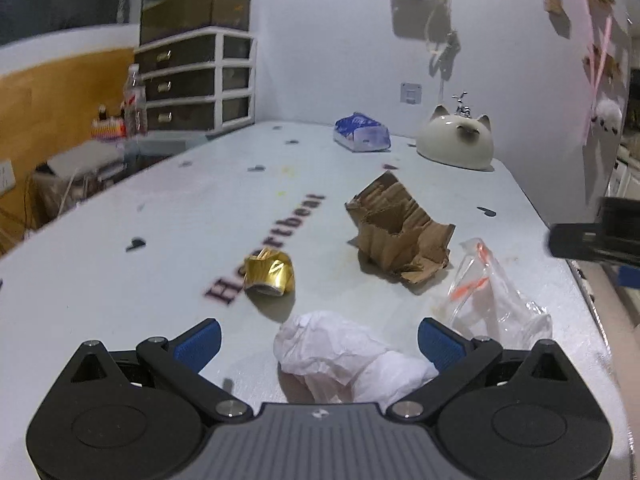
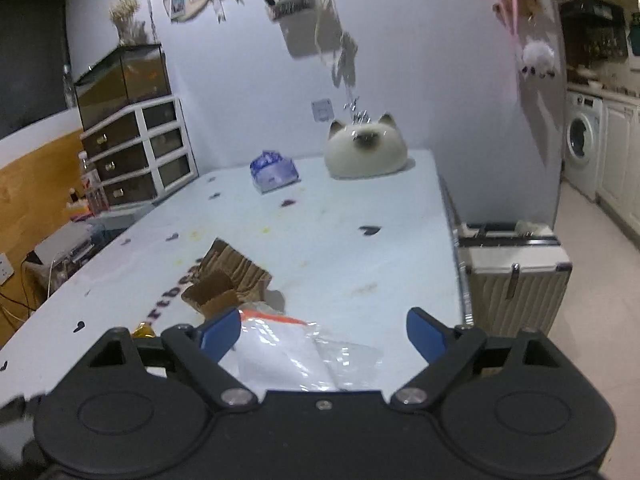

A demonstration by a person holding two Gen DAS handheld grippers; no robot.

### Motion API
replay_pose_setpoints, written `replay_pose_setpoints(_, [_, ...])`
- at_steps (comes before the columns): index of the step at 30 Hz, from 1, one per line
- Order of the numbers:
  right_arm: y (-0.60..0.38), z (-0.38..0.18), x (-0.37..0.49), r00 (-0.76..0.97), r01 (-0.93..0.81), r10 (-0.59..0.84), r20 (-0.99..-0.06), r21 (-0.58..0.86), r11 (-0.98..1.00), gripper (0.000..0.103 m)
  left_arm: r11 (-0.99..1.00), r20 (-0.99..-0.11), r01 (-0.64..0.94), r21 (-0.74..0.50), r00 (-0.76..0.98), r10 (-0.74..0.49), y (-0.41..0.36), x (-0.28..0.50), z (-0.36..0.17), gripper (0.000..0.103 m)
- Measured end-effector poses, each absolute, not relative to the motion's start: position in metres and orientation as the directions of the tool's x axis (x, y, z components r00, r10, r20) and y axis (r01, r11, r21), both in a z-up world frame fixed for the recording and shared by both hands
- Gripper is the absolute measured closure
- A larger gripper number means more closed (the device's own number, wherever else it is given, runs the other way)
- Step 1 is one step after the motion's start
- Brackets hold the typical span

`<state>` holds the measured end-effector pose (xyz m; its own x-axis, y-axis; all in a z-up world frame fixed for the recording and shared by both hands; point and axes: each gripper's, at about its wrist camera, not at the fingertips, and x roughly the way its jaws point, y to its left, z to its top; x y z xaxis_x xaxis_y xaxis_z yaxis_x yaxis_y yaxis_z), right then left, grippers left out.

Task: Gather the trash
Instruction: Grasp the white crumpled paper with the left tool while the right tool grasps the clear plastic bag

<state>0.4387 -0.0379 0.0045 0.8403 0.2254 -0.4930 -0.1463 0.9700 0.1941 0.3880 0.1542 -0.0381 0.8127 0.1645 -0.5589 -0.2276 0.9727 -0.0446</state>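
- Trash lies on the white table: one crumpled tissue, one gold wrapper, one torn cardboard piece, one clear plastic bag.
- The bag's long side runs away toward the far wall.
- Left gripper is wide open around the tissue, not pinching it.
- Right gripper is wide open over the bag, holding nothing.
- The gold wrapper is mostly hidden in the right view.

cat-shaped ornament, blue tissue pack, drawer unit

Both hand-held grippers wide apart
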Motion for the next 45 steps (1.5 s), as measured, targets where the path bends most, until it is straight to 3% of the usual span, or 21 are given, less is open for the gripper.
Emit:
replay_pose_setpoints(11, [0.022,-0.005,0.481,0.784,-0.133,0.151,-0.602,0.075,0.988,0.009,0.941,-0.624,-0.242,-0.236,0.780,0.045,0.181,0.388,-0.043,0.001])
replay_pose_setpoints(14, [0.024,-0.010,0.477,0.757,-0.159,0.150,-0.636,0.043,0.986,0.020,0.933,-0.637,-0.254,-0.253,0.770,0.037,0.184,0.388,-0.042,0.002])
replay_pose_setpoints(17, [0.011,-0.007,0.464,0.737,-0.180,0.176,-0.652,0.062,0.982,0.033,0.921,-0.643,-0.257,-0.294,0.766,0.009,0.186,0.386,-0.042,0.009])
replay_pose_setpoints(25, [-0.036,-0.008,0.417,0.706,-0.234,0.232,-0.669,0.089,0.968,0.068,0.921,-0.622,-0.195,-0.338,0.780,-0.063,0.176,0.378,-0.037,0.038])
replay_pose_setpoints(32, [-0.058,-0.006,0.362,0.757,-0.314,0.246,-0.605,-0.007,0.949,0.078,0.942,-0.622,-0.129,-0.311,0.777,-0.099,0.162,0.366,-0.036,0.043])
replay_pose_setpoints(33, [-0.060,-0.005,0.355,0.767,-0.318,0.244,-0.593,-0.021,0.948,0.092,0.945,-0.621,-0.120,-0.306,0.777,-0.103,0.161,0.363,-0.036,0.043])
replay_pose_setpoints(39, [-0.060,-0.006,0.308,0.816,-0.360,0.249,-0.522,-0.121,0.925,0.097,0.943,-0.618,-0.091,-0.319,0.775,-0.134,0.168,0.327,-0.039,0.043])
replay_pose_setpoints(45, [-0.048,-0.026,0.273,0.826,-0.392,0.290,-0.483,-0.123,0.912,0.096,0.932,-0.614,-0.069,-0.355,0.770,-0.176,0.169,0.294,-0.043,0.043])
